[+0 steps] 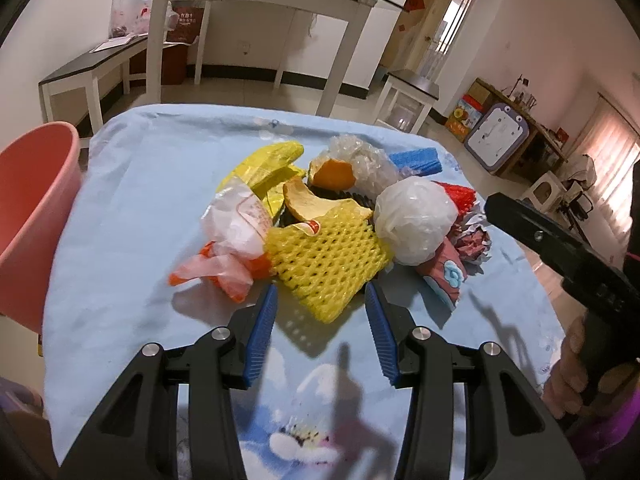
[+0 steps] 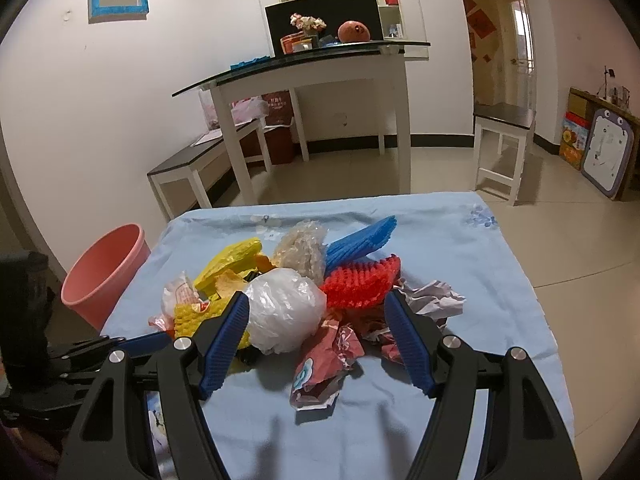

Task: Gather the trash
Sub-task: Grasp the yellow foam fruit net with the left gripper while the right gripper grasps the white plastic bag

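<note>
A heap of trash lies on a light blue cloth [image 1: 132, 200]. In the left wrist view my left gripper [image 1: 322, 292] is open, and the near corner of a yellow foam net [image 1: 324, 264] sits between its blue fingertips, which stand apart from it. Behind the net lie orange peel [image 1: 308, 204], a white plastic ball [image 1: 414, 220] and a yellow bag [image 1: 266, 164]. In the right wrist view my right gripper [image 2: 316, 300] is open over the white plastic ball [image 2: 284, 312], a red foam net [image 2: 360, 284] and a pink wrapper [image 2: 324, 360].
A pink bucket [image 1: 32, 216] [image 2: 104, 272] stands on the floor off the cloth's left edge. Crumpled paper [image 2: 432, 300], a blue foam piece [image 2: 360, 240] and bubble wrap [image 2: 300, 248] also lie in the heap. A white glass-topped table [image 2: 316, 76] and benches stand behind.
</note>
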Available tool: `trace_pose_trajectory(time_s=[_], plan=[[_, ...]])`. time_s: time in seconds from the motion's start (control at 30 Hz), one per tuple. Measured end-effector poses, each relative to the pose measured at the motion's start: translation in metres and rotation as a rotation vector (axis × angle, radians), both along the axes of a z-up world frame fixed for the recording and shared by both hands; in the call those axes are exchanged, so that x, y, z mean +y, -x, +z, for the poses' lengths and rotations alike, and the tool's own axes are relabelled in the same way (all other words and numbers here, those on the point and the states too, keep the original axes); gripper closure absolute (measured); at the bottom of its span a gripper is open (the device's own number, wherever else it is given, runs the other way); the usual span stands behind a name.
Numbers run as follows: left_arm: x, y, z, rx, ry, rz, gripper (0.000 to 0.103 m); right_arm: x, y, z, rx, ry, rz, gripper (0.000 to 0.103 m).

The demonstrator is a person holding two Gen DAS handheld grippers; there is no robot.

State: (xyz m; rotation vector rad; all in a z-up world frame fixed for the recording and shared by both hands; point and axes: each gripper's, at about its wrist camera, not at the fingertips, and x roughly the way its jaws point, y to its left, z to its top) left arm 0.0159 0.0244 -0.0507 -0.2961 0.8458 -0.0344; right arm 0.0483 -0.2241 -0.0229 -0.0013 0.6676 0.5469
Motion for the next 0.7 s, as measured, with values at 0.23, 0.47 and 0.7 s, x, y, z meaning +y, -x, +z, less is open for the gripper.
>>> trace_pose_trajectory(time_s=[0.23, 0.47, 0.7], plan=[[0.004, -0.006, -0.008, 0.004, 0.020, 0.001, 0.093, 0.004, -0.003, -0.003, 0.020, 0.003, 0.014, 0.034], [0.005, 0.008, 0.003, -0.046, 0.017, -0.034, 0.096, 0.017, -0.008, -0.007, 0.052, 0.011, 0.037, 0.034], [0.008, 0.018, 0.010, -0.078, 0.020, -0.035, 0.096, 0.033, -0.016, -0.016, 0.101, 0.037, 0.048, 0.043]])
